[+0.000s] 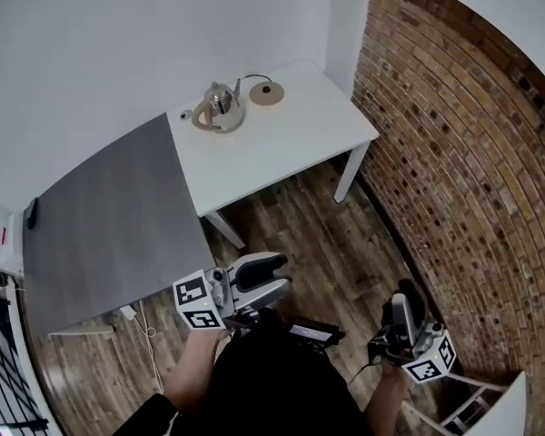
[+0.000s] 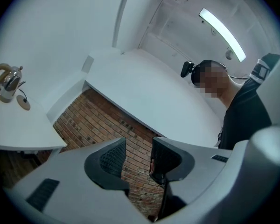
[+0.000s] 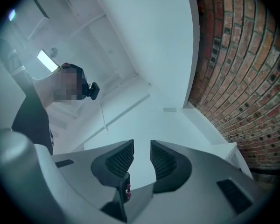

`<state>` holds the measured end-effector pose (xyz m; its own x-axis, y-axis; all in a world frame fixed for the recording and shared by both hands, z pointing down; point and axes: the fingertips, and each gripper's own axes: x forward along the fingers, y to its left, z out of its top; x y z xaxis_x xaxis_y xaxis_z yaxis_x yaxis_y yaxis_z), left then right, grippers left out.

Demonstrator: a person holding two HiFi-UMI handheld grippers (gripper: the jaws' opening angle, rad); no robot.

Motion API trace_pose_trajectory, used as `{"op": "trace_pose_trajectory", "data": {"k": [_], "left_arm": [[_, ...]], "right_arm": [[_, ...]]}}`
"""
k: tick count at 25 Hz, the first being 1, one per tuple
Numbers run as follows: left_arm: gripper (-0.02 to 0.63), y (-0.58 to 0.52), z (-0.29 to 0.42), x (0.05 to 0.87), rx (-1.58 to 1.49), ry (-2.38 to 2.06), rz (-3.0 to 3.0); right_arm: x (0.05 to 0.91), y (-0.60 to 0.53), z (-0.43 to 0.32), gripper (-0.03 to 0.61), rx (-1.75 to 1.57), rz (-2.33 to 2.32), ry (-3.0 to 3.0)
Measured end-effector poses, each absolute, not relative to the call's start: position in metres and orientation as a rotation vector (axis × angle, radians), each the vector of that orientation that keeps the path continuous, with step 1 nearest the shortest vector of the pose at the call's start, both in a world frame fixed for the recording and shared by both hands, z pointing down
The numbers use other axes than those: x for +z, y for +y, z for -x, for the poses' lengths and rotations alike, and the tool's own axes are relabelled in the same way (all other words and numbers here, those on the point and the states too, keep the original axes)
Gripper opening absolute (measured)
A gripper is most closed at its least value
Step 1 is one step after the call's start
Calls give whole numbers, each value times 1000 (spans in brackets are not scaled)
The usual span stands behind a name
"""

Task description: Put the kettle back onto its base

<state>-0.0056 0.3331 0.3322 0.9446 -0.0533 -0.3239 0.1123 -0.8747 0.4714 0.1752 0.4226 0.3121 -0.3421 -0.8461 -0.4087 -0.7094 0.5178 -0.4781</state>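
Left gripper (image 2: pixel 139 144) is open, its jaws standing apart with nothing between them, only the brick wall (image 2: pixel 79 120) showing through the gap; from the head view I see it held low in front of the person's body, well away from the work. My right gripper (image 3: pixel 142 147) is open too, by a narrower slot, and it also holds nothing. The kettle (image 1: pixel 222 105) stands far off on the white table (image 1: pixel 291 148), toward that table's back edge by the wall, upright, so its long axis runs straight up from the tabletop. It is off its base (image 1: pixel 266 93), the round tan disc lying flat just beside it on the side toward the bricks, the two close but apart. The tan handle (image 1: pixel 205 120) loops round the side facing the grey table (image 1: pixel 109 216), away from the disc. Which way the spout points I cannot tell at this size. A thin dark cord (image 1: pixel 254 77) arches near the disc, and where it ends is too small to read. Both hands are mostly hidden under the grippers, and the kettle is out of sight in the right gripper view
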Motion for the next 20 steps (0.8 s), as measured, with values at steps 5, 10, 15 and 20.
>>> {"op": "trace_pose_trajectory", "data": {"k": [5,10,15,20], "left_arm": [[210,320,-17,327,-457,41,-2592],[132,296,-28,328,-557,201,-2522],[30,239,-44,324,-695,264,-2449],[18,182,-40,319,-798,280,-2446]], "right_arm": [[315,405,-189,114,-307,1253,2141],[320,383,-205,114,-302,1308,2145],[315,342,-227,114,-307,1354,2124],[311,269,-221,114,-324,1326,2237]]}}
